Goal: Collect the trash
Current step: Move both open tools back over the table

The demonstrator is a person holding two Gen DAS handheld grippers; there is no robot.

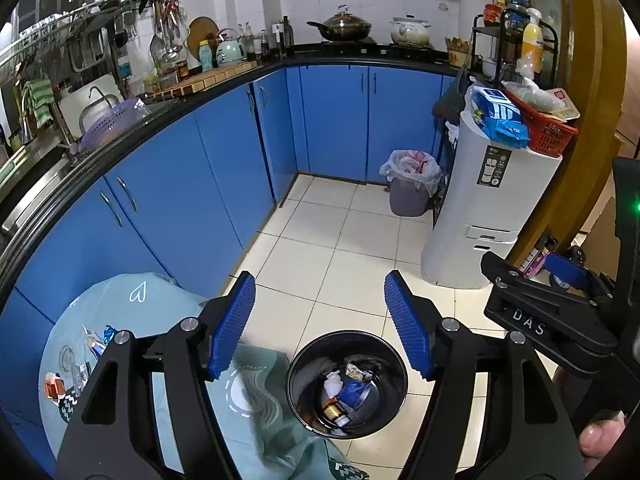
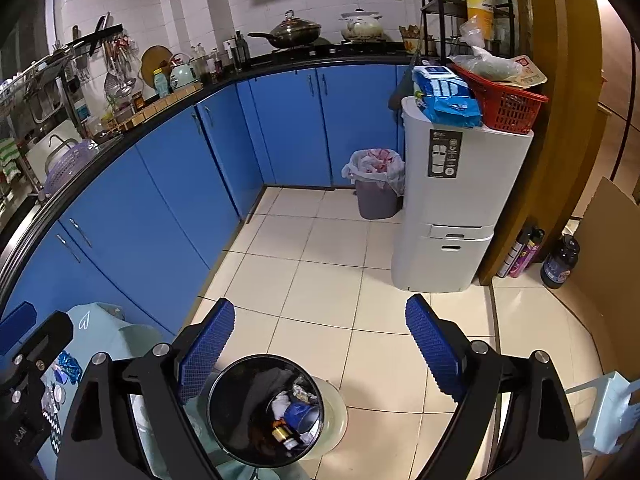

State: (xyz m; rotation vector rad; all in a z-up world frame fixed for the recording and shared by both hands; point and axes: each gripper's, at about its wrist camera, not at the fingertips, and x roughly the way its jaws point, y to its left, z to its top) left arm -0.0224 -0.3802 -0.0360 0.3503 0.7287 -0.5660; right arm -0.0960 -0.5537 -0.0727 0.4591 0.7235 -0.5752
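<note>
A small black trash bin (image 1: 346,384) stands on the floor beside a round table with a light teal cloth (image 1: 132,312). It holds a white wad, a blue piece, a foil wrapper and a small bottle. It also shows in the right wrist view (image 2: 264,408). My left gripper (image 1: 320,320) is open and empty, above the bin and the table's edge. My right gripper (image 2: 320,348) is open and empty, above the bin. Small wrappers (image 1: 98,338) and bits of trash lie on the table; a blue wrapper (image 2: 69,366) shows in the right wrist view.
Blue kitchen cabinets (image 1: 180,184) run along the left and back under a cluttered black counter. A grey bin with a white bag (image 1: 410,188) stands in the corner. A tall white appliance (image 1: 480,208) carries a red basket (image 1: 548,128). Bottles (image 2: 560,258) stand by a wooden door frame.
</note>
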